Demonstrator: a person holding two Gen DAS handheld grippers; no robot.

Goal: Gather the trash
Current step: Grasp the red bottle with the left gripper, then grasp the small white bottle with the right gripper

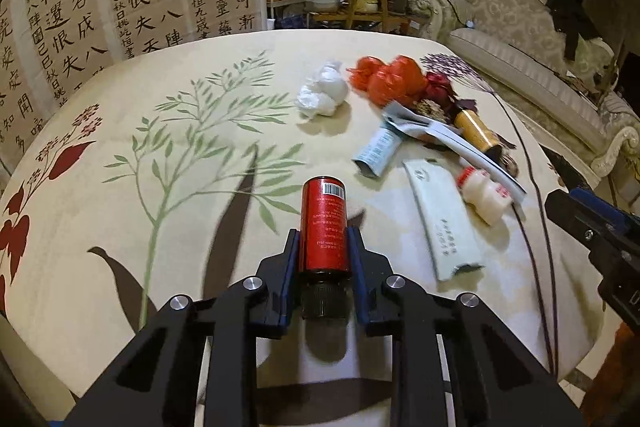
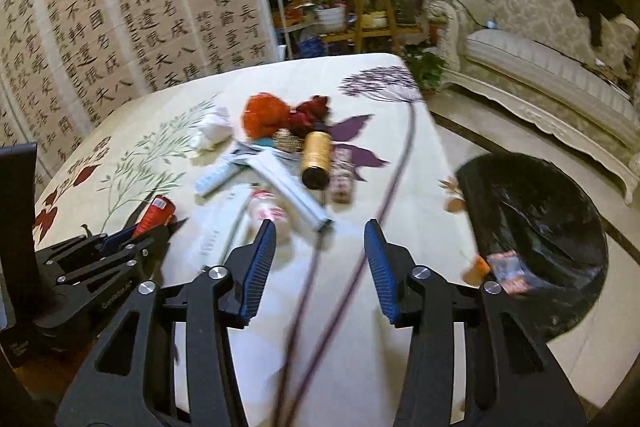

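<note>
A red bottle (image 1: 324, 223) with a black cap lies lengthwise between the pads of my left gripper (image 1: 323, 231), which is shut on it just above the floral tablecloth (image 1: 160, 187). The right wrist view shows that same bottle (image 2: 158, 213) in the left gripper (image 2: 132, 235) at the lower left. My right gripper (image 2: 320, 227) hangs open over the table's near side with nothing between its fingers. Beyond it lie a small white drink bottle (image 2: 268, 213), a gold bottle (image 2: 316, 157), a tube (image 2: 218, 179), an orange bag (image 2: 266, 115) and crumpled white tissue (image 2: 214, 129).
A bin lined with a black bag (image 2: 536, 227) stands on the floor off the table's right edge, with a wrapper (image 2: 508, 269) inside. A flat white packet (image 1: 444, 223) lies near the drink bottle. A calligraphy screen, plants and a sofa (image 2: 540, 59) stand behind.
</note>
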